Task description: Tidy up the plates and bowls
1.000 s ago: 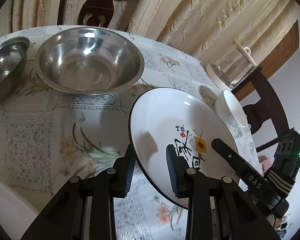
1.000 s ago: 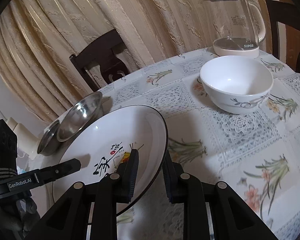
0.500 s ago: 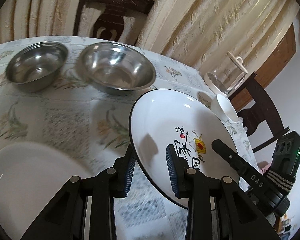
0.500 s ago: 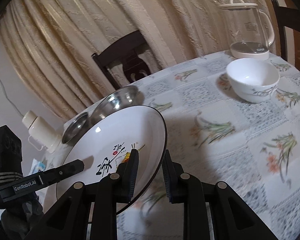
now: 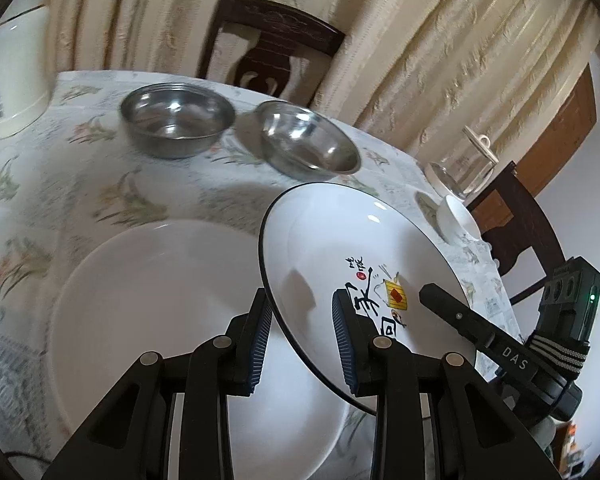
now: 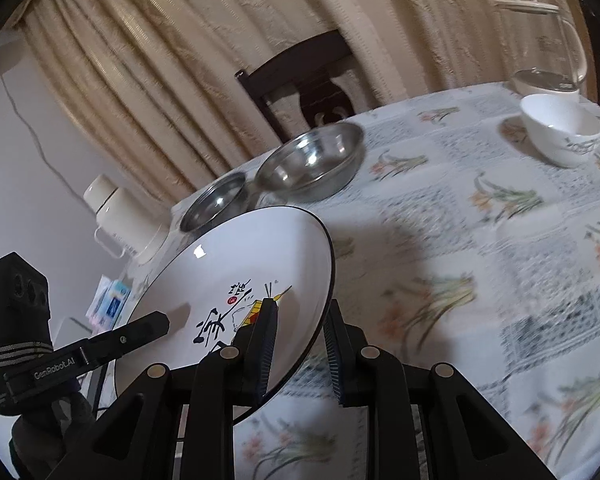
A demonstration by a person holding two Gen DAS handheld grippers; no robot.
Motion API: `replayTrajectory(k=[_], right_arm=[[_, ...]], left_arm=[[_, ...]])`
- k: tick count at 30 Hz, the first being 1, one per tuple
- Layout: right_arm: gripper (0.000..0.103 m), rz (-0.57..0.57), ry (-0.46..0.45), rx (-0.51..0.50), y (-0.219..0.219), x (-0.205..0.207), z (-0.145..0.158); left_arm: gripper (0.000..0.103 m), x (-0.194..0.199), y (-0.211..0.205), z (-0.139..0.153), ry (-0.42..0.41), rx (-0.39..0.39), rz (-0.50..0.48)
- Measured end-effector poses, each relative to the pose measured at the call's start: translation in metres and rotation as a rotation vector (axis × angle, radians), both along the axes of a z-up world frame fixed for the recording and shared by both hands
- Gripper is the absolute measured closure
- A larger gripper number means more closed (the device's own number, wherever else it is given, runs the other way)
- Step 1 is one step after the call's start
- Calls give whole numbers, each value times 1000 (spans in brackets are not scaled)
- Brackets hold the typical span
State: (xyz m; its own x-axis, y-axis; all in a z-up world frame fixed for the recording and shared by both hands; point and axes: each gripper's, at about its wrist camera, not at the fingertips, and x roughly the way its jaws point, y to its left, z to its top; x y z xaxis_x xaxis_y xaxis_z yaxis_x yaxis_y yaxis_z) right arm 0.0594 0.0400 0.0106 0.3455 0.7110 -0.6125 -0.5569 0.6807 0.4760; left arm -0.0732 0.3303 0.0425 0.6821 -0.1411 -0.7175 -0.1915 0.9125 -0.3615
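Both claws pinch the rim of the decorated plate, left claw and right claw on opposite edges. Beneath it lies a plain white plate; ahead, two empty steel bowls on the worktop.

A glass kettle with a white lid is standing at the far right edge of the table, which is wearing a flowered cloth. A cream flask is sitting at the far left edge. A dark wooden chair is standing behind the table, and beige curtains are hanging beyond it.
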Motion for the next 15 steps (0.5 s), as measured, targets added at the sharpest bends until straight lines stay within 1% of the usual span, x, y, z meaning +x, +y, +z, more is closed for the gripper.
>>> replayTrajectory(k=[6, 15], right_arm=[[78, 32, 5, -27, 15, -20, -3], [77, 63, 2, -56, 29, -40, -6]], left_arm=[[71, -30, 21, -8, 10, -25, 25], [71, -53, 37, -18, 25, -52, 37]])
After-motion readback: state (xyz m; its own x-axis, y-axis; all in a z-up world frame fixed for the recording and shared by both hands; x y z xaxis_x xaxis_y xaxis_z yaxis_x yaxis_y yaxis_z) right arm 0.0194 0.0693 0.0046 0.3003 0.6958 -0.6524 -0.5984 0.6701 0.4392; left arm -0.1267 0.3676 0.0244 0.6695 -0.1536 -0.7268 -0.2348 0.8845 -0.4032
